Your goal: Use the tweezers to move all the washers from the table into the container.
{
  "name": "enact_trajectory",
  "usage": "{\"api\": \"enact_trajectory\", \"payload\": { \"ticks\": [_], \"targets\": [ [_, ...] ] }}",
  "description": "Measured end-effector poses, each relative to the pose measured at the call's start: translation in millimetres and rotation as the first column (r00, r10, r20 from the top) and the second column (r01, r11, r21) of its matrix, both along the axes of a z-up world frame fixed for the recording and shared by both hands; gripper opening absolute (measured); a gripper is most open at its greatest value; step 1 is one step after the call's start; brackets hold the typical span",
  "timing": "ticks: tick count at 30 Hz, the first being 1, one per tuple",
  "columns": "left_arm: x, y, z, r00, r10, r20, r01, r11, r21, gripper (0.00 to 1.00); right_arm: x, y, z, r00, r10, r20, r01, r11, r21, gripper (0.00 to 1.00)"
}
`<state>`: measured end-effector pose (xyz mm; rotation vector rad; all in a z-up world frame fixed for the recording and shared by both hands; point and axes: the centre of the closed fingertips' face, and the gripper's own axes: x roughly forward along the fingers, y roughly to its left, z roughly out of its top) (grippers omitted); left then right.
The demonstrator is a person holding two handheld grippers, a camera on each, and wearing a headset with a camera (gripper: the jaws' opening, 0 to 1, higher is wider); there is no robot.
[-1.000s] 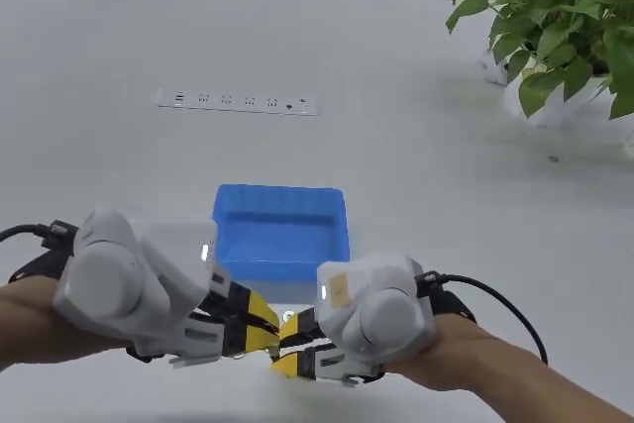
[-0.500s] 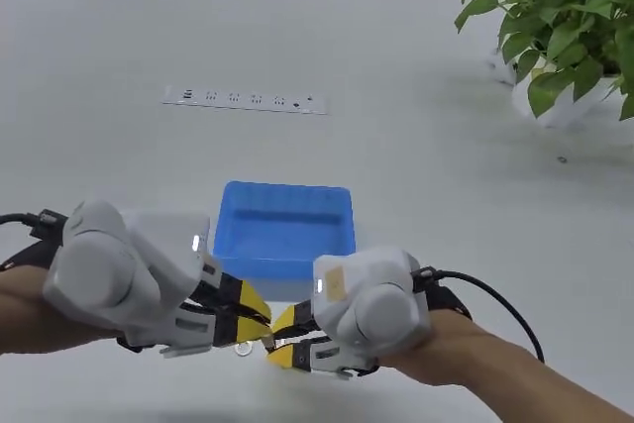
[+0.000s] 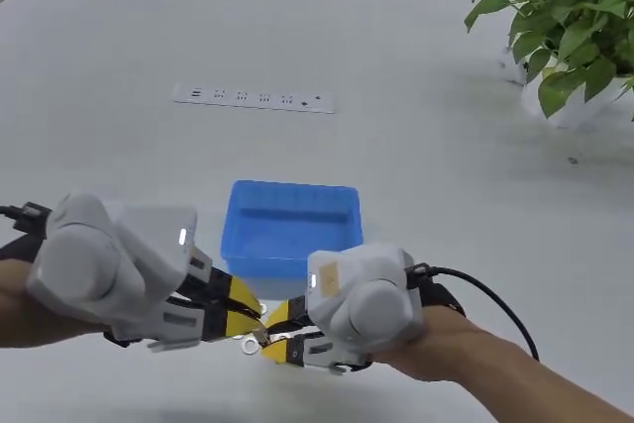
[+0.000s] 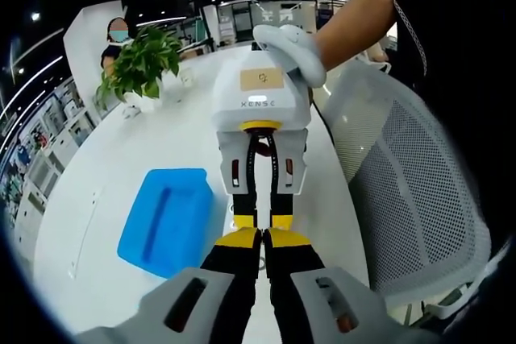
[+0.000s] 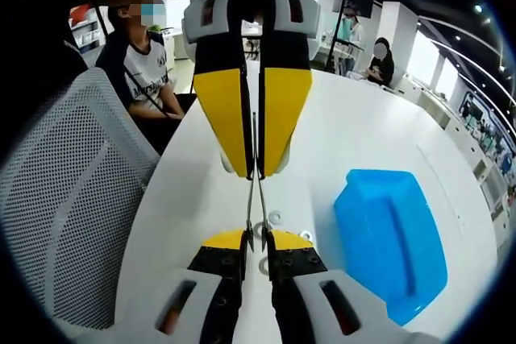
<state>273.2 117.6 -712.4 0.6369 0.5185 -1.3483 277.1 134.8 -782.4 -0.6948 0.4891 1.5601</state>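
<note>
Left gripper [image 4: 260,238] clamped tight on joined end of tweezers [image 5: 255,187]; right gripper [image 5: 256,241] pinched narrow around their two arms, near tips. Washers [image 5: 275,217] lie on table [image 5: 339,118] just under tweezers, beside blue container [image 5: 391,231]. Washers likely light, flat, slick: nip by rim or through hole
</note>
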Motion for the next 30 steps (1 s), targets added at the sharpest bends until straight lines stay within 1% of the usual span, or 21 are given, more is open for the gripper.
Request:
{"api": "enact_trajectory", "payload": {
  "ticks": [15,22,30],
  "targets": [
    [-1.5,7.7,2.6,1.0,0.006,-0.007,-0.006,1.0,0.016,0.06,-0.9,10.2,-2.5,1.0,0.017,-0.005,-0.017,1.0,0.009,0.12],
    [-2.1,8.5,4.0,1.0,0.006,-0.012,-0.006,1.0,0.018,0.06,-2.2,13.1,-4.1,1.0,0.023,-0.011,-0.023,1.0,0.01,0.12],
    [-1.2,9.3,0.9,1.0,0.005,-0.02,-0.005,1.0,0.024,0.06,-2.4,15.7,-8.0,0.999,0.028,-0.019,-0.028,1.0,0.008,0.12]
  ]
}}
